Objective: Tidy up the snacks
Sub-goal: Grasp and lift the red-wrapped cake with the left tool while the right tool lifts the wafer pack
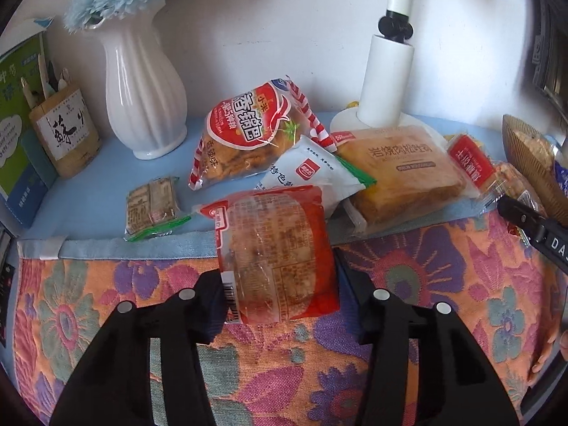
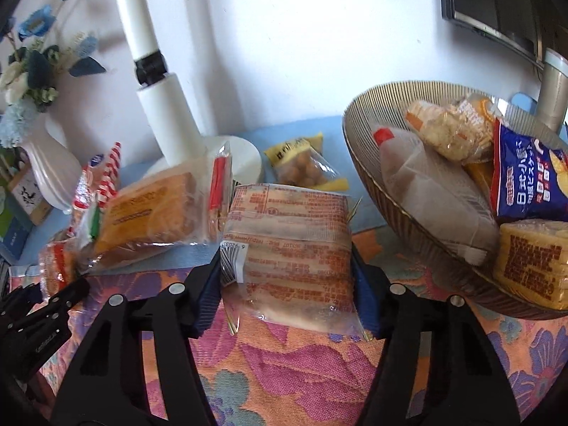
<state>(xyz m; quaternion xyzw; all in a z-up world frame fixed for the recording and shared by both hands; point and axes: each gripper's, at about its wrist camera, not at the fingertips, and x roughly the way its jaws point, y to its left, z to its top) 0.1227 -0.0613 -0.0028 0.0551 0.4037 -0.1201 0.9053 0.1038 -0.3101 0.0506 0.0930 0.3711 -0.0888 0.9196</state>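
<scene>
My left gripper (image 1: 278,273) is shut on a red-wrapped snack packet (image 1: 273,234), which hangs above the floral cloth (image 1: 106,301). My right gripper (image 2: 285,262) is shut on a clear biscuit packet with orange print (image 2: 294,220), its pads pressing both sides. A woven basket (image 2: 358,149) stands to the right with several snacks inside, among them a blue bag (image 2: 525,174). Loose on the blue mat lie a red-and-white striped bag (image 1: 245,131), a white packet (image 1: 312,174), a toast packet (image 1: 401,167), a small green-edged packet (image 1: 152,206) and a yellow packet (image 2: 305,167).
A white ribbed vase (image 1: 142,96) with blue flowers and a pen holder (image 1: 64,131) stand at the back left. A white lamp post and base (image 1: 383,81) rise behind the snacks. A dark screen (image 2: 497,0) hangs on the wall at the upper right.
</scene>
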